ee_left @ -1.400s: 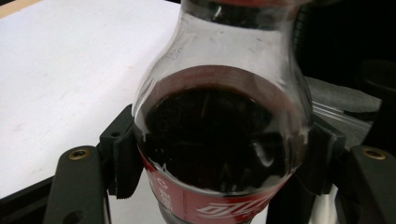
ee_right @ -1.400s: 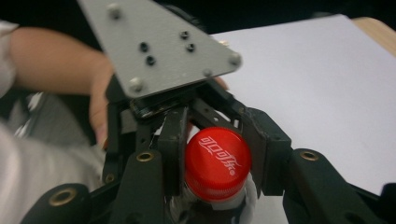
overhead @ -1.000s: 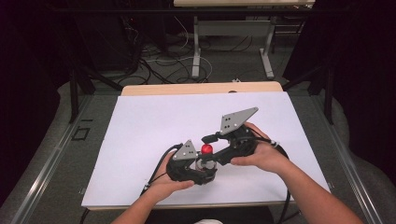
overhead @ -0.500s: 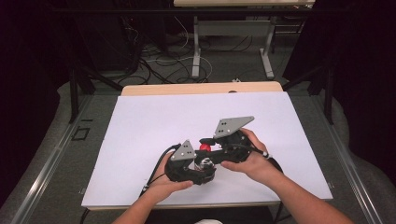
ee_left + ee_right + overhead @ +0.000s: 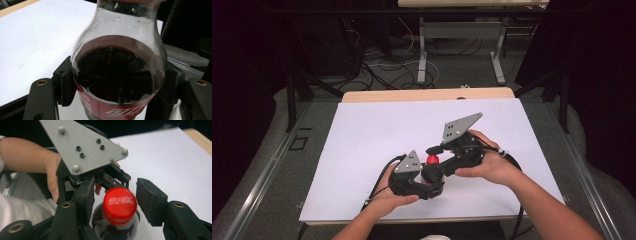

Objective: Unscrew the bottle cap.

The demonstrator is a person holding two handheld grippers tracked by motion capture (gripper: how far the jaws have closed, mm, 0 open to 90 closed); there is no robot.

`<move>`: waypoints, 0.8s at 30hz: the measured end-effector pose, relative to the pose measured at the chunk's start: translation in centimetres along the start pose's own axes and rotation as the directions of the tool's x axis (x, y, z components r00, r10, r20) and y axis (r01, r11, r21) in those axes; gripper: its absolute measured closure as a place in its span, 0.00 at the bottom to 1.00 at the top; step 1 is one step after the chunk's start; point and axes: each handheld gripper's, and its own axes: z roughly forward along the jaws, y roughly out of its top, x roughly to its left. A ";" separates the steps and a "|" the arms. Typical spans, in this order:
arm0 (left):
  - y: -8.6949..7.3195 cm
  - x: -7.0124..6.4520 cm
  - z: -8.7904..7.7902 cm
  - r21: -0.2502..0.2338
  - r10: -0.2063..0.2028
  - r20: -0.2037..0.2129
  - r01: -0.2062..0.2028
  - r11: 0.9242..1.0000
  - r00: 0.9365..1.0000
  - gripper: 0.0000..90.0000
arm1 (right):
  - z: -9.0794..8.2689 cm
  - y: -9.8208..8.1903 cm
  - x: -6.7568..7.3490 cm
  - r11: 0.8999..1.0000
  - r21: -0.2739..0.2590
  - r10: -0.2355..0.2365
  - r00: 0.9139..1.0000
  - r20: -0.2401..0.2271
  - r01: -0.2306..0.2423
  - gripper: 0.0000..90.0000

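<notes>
- Left gripper (image 5: 424, 181) is clamped on the cola bottle (image 5: 117, 75); in the left gripper view both pads press the flanks of the bottle just above its red label (image 5: 112, 108), body upright between them.
- Right gripper (image 5: 115, 200) has its jaws either side of the red cap (image 5: 119, 205). They have just been opening; the near pad looks to be touching or almost touching the cap, the far pad (image 5: 150, 200) stands clear with a gap. I read it as released, not gripping.
- Bottle stands near the front edge of the white sheet (image 5: 377, 135), about midway along it; cap (image 5: 432, 160) shows red between the two grippers in the high view.
- Step in hand, as I judge it: unscrewing the cap, right gripper re-setting its bite between turns.
- To do it well: centre the cap between both pads before closing, bite on the ribbed side rather than the top edge, keep the twist axis in line with the neck. Left clamp must not slacken, or the bottle will spin with the cap.
- Risk: bottle is well filled with dark liquid; tilting or squeezing once the cap loosens could spill it.
- Around the bottle: grey three-cornered plate (image 5: 82, 147) of the left gripper sits just behind the cap in the right gripper view, close to the right jaws' swing; hands (image 5: 489, 165) crowd both sides.
- Beyond the sheet: wooden table edge (image 5: 427, 95), then cables and table legs on the floor, well apart.
</notes>
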 end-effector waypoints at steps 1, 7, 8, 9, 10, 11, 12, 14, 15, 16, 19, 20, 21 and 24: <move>0.0 0.0 0.0 -0.005 -0.005 -0.006 0.005 1.000 1.000 0.34 | 0.2 0.1 0.4 0.999 0.011 0.046 0.998 0.044 -0.046 0.54; 0.1 -0.1 0.0 0.004 -0.022 -0.033 0.022 1.000 0.999 0.34 | 0.7 0.4 1.3 0.981 0.033 0.181 0.963 0.200 -0.191 0.59; 0.1 -0.1 0.1 0.004 -0.022 -0.040 0.022 1.000 0.999 0.34 | 0.7 0.4 1.3 0.976 0.017 0.208 0.956 0.209 -0.216 0.59; 0.1 -0.1 0.1 0.002 -0.024 -0.050 0.024 1.000 0.998 0.34 | 0.7 0.5 1.3 0.967 -0.001 0.252 0.947 0.201 -0.257 0.62; 0.0 -0.1 0.1 0.008 -0.027 -0.049 0.028 1.000 0.998 0.34 | 0.6 0.5 1.3 0.958 -0.012 0.283 0.938 0.200 -0.287 0.64; 0.0 -0.1 0.2 0.007 -0.025 -0.048 0.025 1.000 0.999 0.34 | 0.6 0.4 1.3 0.959 -0.005 0.278 0.937 0.212 -0.284 0.66; 0.0 -0.1 0.2 0.010 -0.020 -0.044 0.020 1.000 0.999 0.34 | 0.7 0.4 1.3 0.959 0.000 0.279 0.937 0.210 -0.285 0.66; -0.1 -0.2 0.2 0.017 -0.015 -0.041 0.016 1.000 0.999 0.34 | 0.6 0.4 1.2 0.965 0.026 0.251 0.946 0.206 -0.262 0.67; -0.1 -0.2 0.2 0.023 -0.009 -0.039 0.010 1.000 0.999 0.34 | 0.6 0.5 1.2 0.968 0.043 0.233 0.953 0.195 -0.245 0.67; -0.2 -0.2 0.3 0.020 -0.009 -0.028 0.009 1.000 1.000 0.34 | 0.7 0.6 1.1 0.974 0.056 0.207 0.963 0.175 -0.220 0.68; -0.3 -0.2 0.2 0.014 -0.006 0.024 0.006 1.000 1.000 0.34 | 0.5 0.9 0.1 0.987 0.120 0.103 0.993 0.053 -0.108 0.68; -0.2 -0.2 0.2 0.013 -0.003 0.041 0.003 1.000 0.999 0.34 | 0.6 1.0 -0.3 0.992 0.116 0.056 0.998 0.000 -0.055 0.68; -0.2 -0.3 0.2 0.015 -0.015 0.065 0.014 1.000 0.998 0.34 | 0.4 1.2 -0.7 0.989 0.145 0.031 0.998 -0.051 -0.023 0.68; -0.1 -0.6 0.4 0.010 0.006 0.091 -0.007 1.000 0.996 0.34 | 0.4 1.8 -1.6 0.973 0.183 -0.101 0.975 -0.197 0.138 0.68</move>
